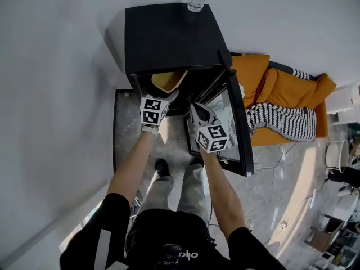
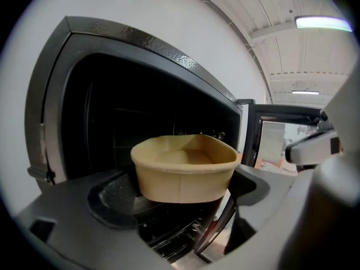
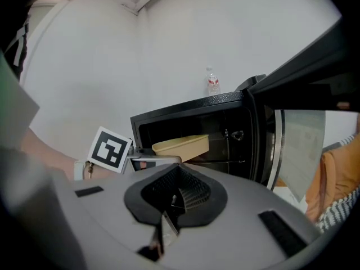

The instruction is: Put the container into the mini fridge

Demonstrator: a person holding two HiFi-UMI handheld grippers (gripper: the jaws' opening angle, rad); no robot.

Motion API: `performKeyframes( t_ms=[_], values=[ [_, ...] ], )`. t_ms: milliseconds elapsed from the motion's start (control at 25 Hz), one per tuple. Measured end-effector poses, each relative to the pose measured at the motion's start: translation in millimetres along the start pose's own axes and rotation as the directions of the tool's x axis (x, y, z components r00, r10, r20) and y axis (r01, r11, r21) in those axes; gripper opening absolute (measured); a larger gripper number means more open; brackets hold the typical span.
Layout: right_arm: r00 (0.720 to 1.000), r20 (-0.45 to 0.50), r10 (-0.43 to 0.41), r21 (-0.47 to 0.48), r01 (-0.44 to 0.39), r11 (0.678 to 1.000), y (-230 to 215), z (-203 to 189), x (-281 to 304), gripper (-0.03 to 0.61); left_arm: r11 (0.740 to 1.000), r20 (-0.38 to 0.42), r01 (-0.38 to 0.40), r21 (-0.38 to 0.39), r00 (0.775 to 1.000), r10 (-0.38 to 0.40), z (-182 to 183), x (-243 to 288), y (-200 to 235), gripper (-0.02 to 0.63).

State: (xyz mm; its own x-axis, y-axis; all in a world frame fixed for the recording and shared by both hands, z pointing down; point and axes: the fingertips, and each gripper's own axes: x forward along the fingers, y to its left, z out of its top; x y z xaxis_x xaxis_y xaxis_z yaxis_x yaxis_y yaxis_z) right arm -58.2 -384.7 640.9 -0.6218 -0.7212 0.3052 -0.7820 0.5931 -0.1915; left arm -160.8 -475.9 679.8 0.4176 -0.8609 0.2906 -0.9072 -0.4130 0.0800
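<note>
My left gripper [image 2: 183, 194] is clamped on the tan container [image 2: 185, 165], centre frame, at the open mini fridge [image 1: 169, 38] mouth. My right gripper [image 3: 179, 193], lower centre, has its jaws together, empty.

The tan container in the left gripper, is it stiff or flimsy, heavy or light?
Probably light: the container looks empty and thin-walled. Likely flimsy, since its rim seems pinched out of shape. Low and wide, unlikely to tip.
</note>
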Motion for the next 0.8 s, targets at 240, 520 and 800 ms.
performKeyframes(
  t_ms=[240,520,800],
  values=[
    [1.000,-0.011,-0.007,0.005,0.008,1.000,-11.6,-4.9,11.8,0.008,1.000,0.005,-0.012,0.002,1.000,0.012,7.2,16.2,4.6,0.499],
    [1.000,-0.005,-0.004,0.019,0.004,1.000,-11.3,-5.8,13.2,0.008,0.999,-0.024,-0.042,0.005,0.999,0.042,5.4,31.5,12.5,0.499],
    [1.000,-0.018,-0.017,0.050,0.017,0.999,-16.7,-18.0,4.4,0.008,0.996,-0.040,-0.087,0.015,0.995,0.088,3.5,39.7,21.6,0.499]
  ],
)
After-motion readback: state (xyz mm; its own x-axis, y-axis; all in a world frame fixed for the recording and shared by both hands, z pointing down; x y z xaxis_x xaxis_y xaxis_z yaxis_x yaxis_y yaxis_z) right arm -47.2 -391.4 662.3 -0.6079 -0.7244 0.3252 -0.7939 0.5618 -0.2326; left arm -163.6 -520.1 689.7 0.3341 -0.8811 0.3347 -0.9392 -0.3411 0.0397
